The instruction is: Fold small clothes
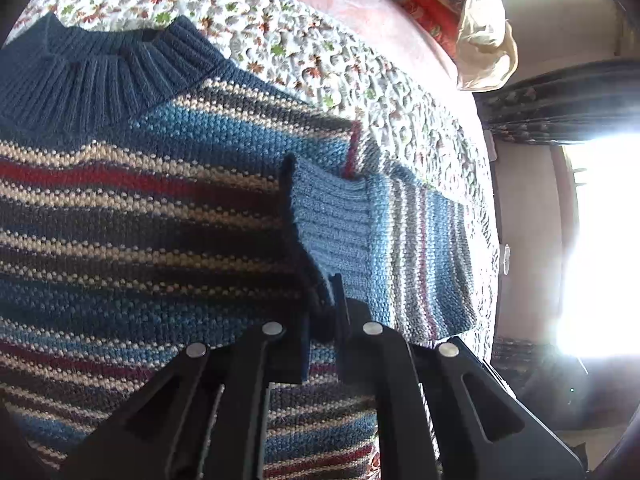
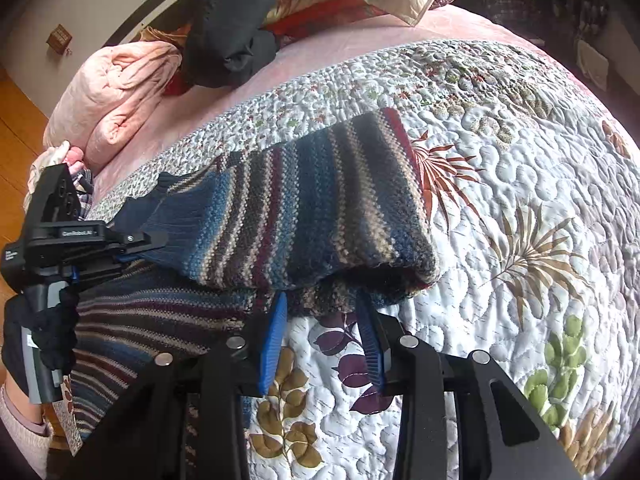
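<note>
**Sweater mid-fold on the quilted bed**

Quilted bedspread [image 2: 520, 184], pale with leaf prints, fills most of both views; we work on top of it. Beyond it, toward the upper left of the right wrist view, lie a pink duvet [image 2: 116, 88] and a heap of dark and cream clothes [image 2: 240, 20].

Task item: one striped knit sweater [image 1: 140, 208], flat on the bedspread, ribbed collar [image 1: 100, 80] at the upper left of the left wrist view.

Progress, as we judge it:
- One sleeve [image 1: 400, 252] is brought across the body, cuff [image 1: 332, 220] lying on the stripes.
- In the right wrist view a striped part is doubled over at centre frame, so at least one fold is under way.
- Left to do, we think: settle this sleeve, then fold the body down to a compact packet. We cannot tell where the other sleeve lies.

Tongs:
- Left gripper [image 1: 320, 320] is pinching the dark edge of the cuff at bottom centre of its frame.
- Right gripper [image 2: 322, 320] is spread, blue pads [image 2: 272, 344] apart, tips at the sweater's lower edge, holding nothing.

Count: one sweater, two grippers, one collar and one cuff in view, one bedspread, one duvet. The heap we cannot count.
</note>
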The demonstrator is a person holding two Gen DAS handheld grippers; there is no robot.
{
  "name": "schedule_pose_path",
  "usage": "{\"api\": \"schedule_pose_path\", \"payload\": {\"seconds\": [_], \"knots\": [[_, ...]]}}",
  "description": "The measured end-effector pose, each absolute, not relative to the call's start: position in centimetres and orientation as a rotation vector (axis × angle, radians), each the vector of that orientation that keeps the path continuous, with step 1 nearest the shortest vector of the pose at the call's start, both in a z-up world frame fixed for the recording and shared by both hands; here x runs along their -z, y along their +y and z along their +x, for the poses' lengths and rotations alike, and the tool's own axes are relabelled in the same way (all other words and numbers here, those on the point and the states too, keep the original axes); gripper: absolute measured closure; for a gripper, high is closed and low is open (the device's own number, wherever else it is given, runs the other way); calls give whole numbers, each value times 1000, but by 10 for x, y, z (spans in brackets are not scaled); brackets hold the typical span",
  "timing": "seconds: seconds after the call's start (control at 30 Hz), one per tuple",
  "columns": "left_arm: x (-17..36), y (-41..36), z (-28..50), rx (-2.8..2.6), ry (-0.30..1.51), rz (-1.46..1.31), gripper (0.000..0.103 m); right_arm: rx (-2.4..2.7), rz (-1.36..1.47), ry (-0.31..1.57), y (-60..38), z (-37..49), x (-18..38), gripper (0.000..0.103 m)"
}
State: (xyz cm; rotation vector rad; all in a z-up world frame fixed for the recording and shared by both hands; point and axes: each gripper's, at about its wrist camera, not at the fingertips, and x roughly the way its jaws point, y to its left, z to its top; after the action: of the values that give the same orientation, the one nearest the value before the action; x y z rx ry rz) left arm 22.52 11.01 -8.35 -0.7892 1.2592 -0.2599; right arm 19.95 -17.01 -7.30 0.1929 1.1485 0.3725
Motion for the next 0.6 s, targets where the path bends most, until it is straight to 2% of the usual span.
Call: {"api": "schedule_pose_path", "payload": {"seconds": [0.3, 0.4, 0.6], "knots": [[53, 172, 201, 166, 1133, -741, 97, -357, 239, 1135, -175, 204, 64, 65], [49, 207, 184, 130, 1108, -744, 97, -361, 286, 1148, -175, 211, 65, 56], [43, 265, 159, 42, 1069, -753, 97, -406, 333, 1221, -152, 229, 79, 53]]}}
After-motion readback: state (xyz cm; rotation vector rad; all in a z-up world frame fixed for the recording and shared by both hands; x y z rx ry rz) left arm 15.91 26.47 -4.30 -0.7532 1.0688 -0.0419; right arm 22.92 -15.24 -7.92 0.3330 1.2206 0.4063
